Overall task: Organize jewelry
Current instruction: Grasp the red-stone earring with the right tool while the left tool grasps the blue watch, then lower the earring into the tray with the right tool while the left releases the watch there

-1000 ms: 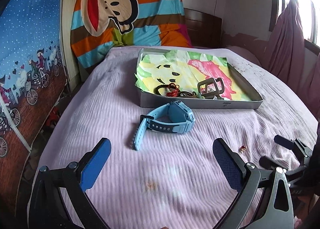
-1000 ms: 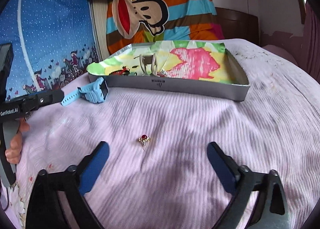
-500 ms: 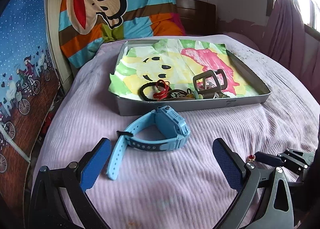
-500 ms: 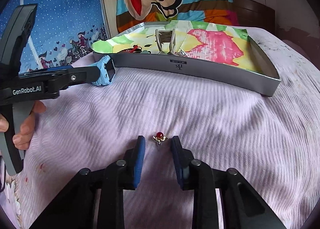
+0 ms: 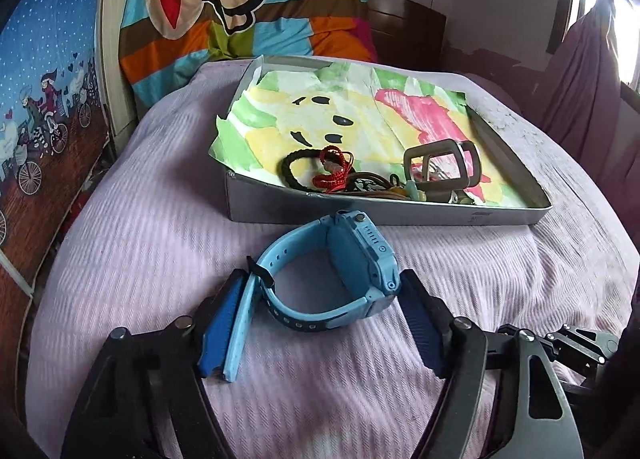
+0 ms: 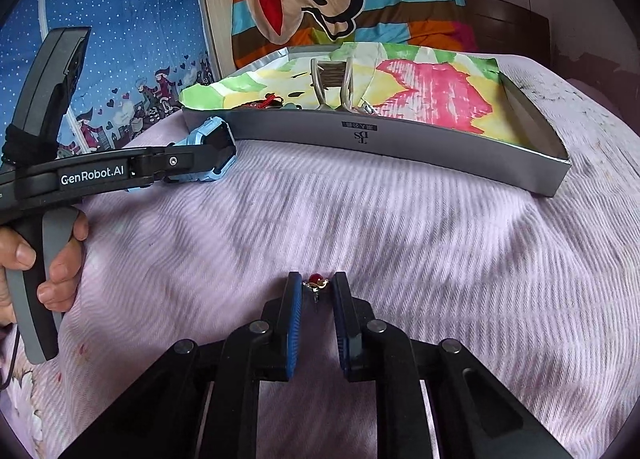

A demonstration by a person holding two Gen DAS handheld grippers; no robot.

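A light blue smartwatch (image 5: 332, 279) lies on the lilac bedspread in front of a grey tray (image 5: 384, 215). My left gripper (image 5: 322, 291) has closed around the watch, its blue pads (image 5: 220, 323) touching the strap and the watch body. In the right wrist view the watch (image 6: 208, 151) sits between the left gripper's fingers. My right gripper (image 6: 316, 287) is nearly shut on a small gold earring with a red stone (image 6: 315, 283), on the bedspread. The tray (image 6: 400, 143) holds a black band (image 5: 296, 171), a red cord (image 5: 332, 175) and a grey clip (image 5: 440, 167).
The tray is lined with colourful paper (image 5: 360, 115). A striped monkey blanket (image 5: 240, 7) hangs behind the bed. A blue printed wall panel (image 5: 40, 79) stands at the left. A person's hand (image 6: 24, 259) holds the left gripper's handle.
My left gripper moved forward and closed its jaws around the blue watch. My right gripper closed from wide open onto the red-stone earring.
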